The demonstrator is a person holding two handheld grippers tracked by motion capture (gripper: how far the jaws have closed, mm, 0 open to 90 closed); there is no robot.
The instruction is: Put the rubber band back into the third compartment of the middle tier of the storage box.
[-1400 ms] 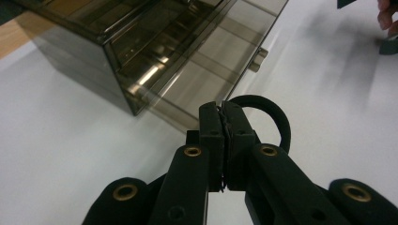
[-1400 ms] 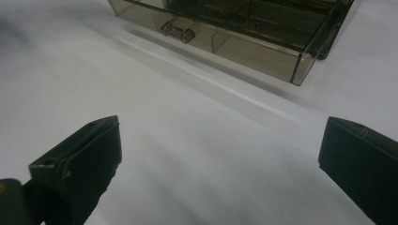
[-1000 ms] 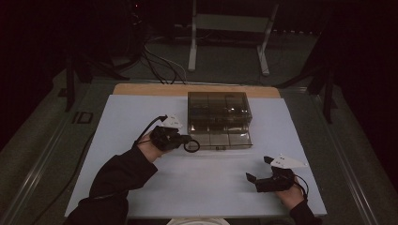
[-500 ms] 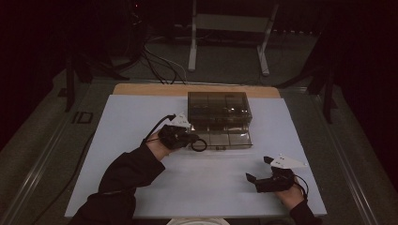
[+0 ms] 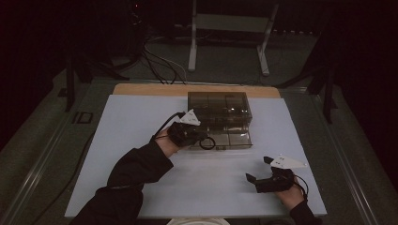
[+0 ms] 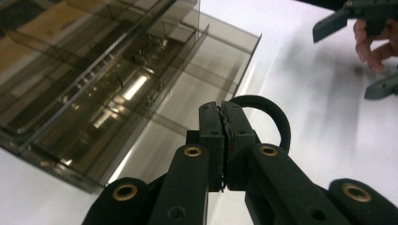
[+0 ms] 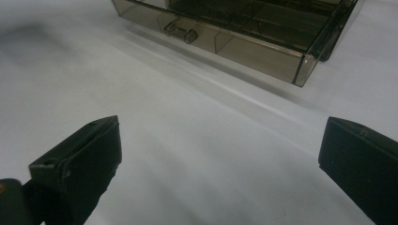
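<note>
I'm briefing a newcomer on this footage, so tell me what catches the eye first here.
First, the left gripper, shut on a black ring that it holds over the pulled-out drawer of a smoky clear organizer box at the middle of the white table. Next, the right gripper, jaws wide open, near the table's front right.

White-topped table (image 5: 141, 154), smoky clear compartment box (image 5: 220, 110) resting on its far middle, drawer pulled out
</note>
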